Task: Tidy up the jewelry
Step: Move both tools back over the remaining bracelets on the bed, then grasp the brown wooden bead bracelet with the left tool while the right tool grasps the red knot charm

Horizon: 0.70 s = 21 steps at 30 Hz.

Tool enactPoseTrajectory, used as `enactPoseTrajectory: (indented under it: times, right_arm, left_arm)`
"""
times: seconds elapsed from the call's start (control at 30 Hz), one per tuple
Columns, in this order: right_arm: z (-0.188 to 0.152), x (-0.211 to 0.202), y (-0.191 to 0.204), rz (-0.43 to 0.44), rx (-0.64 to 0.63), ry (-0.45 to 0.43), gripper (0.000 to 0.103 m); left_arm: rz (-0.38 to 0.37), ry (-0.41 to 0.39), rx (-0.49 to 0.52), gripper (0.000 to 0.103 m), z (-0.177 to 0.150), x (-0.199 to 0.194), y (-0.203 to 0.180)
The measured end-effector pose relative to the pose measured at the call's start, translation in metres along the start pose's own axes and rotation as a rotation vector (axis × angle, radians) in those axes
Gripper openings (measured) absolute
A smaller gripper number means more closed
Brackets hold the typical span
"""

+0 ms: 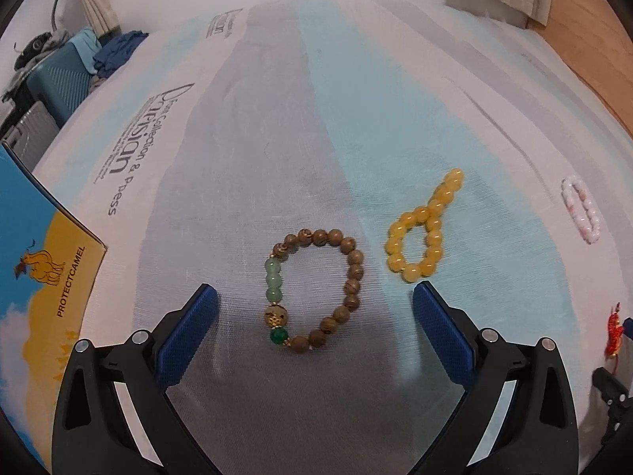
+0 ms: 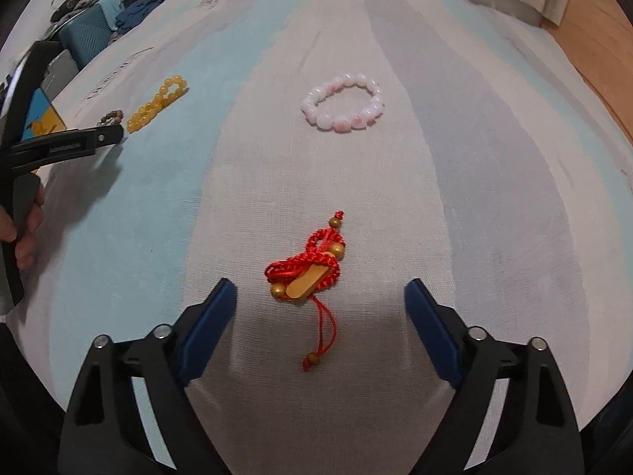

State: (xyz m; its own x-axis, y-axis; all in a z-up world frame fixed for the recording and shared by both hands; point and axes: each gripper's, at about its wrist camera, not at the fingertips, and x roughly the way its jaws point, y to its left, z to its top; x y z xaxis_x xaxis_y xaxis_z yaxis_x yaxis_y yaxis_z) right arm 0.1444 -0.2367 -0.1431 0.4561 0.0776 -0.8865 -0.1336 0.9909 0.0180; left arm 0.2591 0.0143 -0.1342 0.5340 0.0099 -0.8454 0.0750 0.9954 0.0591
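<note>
A brown wooden bead bracelet [image 1: 348, 277] with green beads lies on the cloth between the open fingers of my left gripper [image 1: 314, 295]. A yellow bead bracelet [image 1: 421, 233] lies twisted just to its right; it also shows in the right wrist view [image 2: 158, 105]. A pink-white bead bracelet [image 2: 344, 103] lies farther right, also in the left wrist view [image 1: 581, 208]. A red cord bracelet [image 2: 312, 269] with gold beads lies between the open fingers of my right gripper [image 2: 320, 295]. Both grippers are empty.
A blue and yellow box [image 1: 43, 289] marked PROTECTCAMEL stands at the left. The striped blue, grey and white cloth [image 2: 455, 198] covers the surface. Suitcases and clothes [image 1: 59, 75] sit beyond the far left edge. Wooden floor [image 2: 593, 39] shows at the right.
</note>
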Motion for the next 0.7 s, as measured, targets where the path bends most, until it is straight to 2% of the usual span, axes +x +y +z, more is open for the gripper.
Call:
enactPoseTrajectory:
  times: [0.17,0.27,0.5,0.53,0.67,0.7]
  right_arm:
    - [0.000,0.002,0.002,0.002,-0.003,-0.007,0.078]
    - [0.001,0.002,0.000,0.013,0.004,-0.011,0.071]
    - [0.001,-0.001,0.001,0.021,-0.005,-0.018,0.052]
    - [0.002,-0.001,0.001,0.021,-0.007,-0.019,0.046]
    - [0.001,-0.003,-0.001,0.027,-0.002,-0.015,0.031]
    - [0.001,-0.004,-0.002,0.027,-0.002,-0.015,0.031]
  left_arm:
    - [-0.005,-0.006,-0.017,0.096,0.000,0.008,0.004]
    - [-0.012,-0.012,-0.009,0.090,0.001,0.010,0.004]
    - [-0.055,-0.003,0.032,0.053,0.001,0.006,-0.006]
    - [-0.059,0.000,0.036,0.047,0.001,0.005,-0.007]
    - [-0.070,0.013,0.048,0.032,0.002,0.002,-0.011]
    - [-0.071,0.015,0.054,0.023,0.001,0.001,-0.012]
